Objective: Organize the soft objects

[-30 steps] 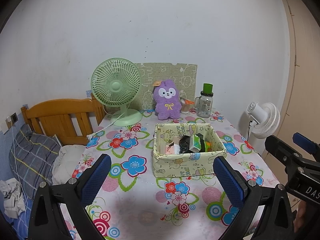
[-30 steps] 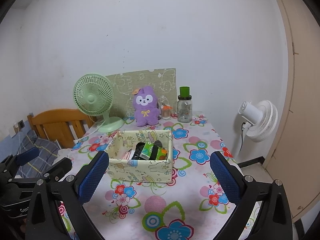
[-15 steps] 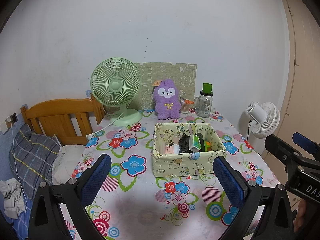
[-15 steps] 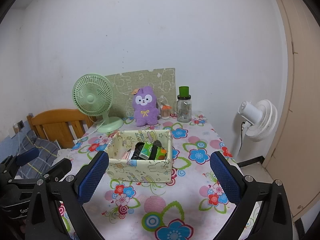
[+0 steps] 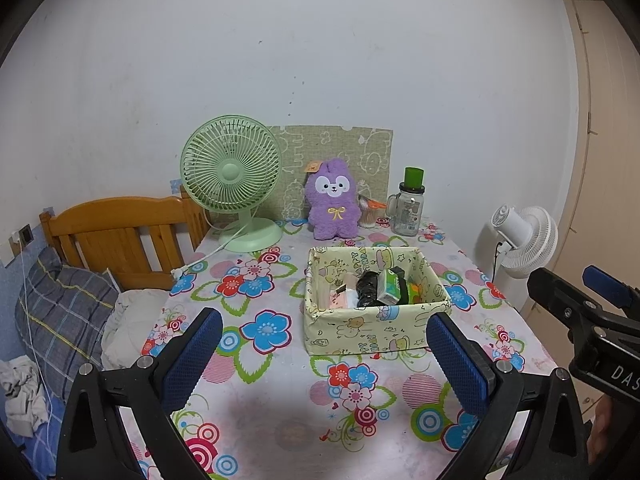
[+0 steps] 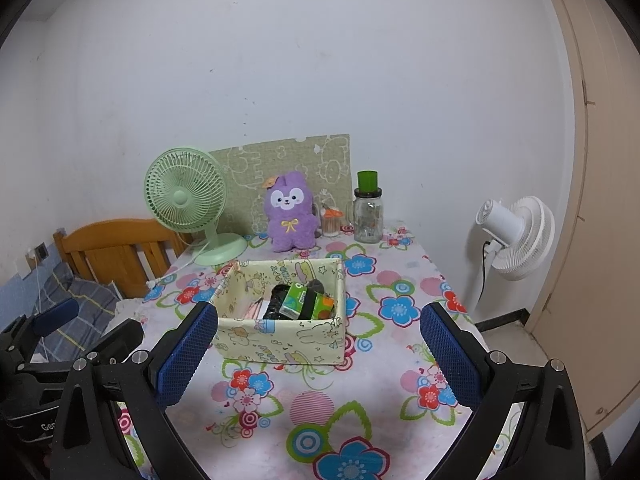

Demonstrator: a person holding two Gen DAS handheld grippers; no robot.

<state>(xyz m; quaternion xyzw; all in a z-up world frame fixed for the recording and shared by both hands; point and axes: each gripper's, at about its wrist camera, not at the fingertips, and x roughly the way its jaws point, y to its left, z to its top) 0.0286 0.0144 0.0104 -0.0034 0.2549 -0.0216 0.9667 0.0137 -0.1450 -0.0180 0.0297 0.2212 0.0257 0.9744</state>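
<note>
Left wrist view
- Box: pale yellow fabric, cartoon print, open top, mid-desk. Holds a green pack, a black bundle, pink and white items at its left end; smaller bits at its right end too small to tell.
- Jar: clear glass, handle, green cap, back of desk; contents unclear.
- Plush: purple, upright, at the back edge behind the box, well apart from it, between green fan and jar.
- Left gripper: low over the near desk, level, jaws wide apart, holding nothing; box lies ahead between the pads.
- Right gripper: seen side-on at the right edge, beside the desk.

Right wrist view
- Box: same contents; green pack leans on the black bundle.
- Plush: upright beside a small cup and the jar.
- Right gripper: level above the near desk, jaws wide apart, empty.
- Left gripper: lower left, off the desk's edge.
</note>
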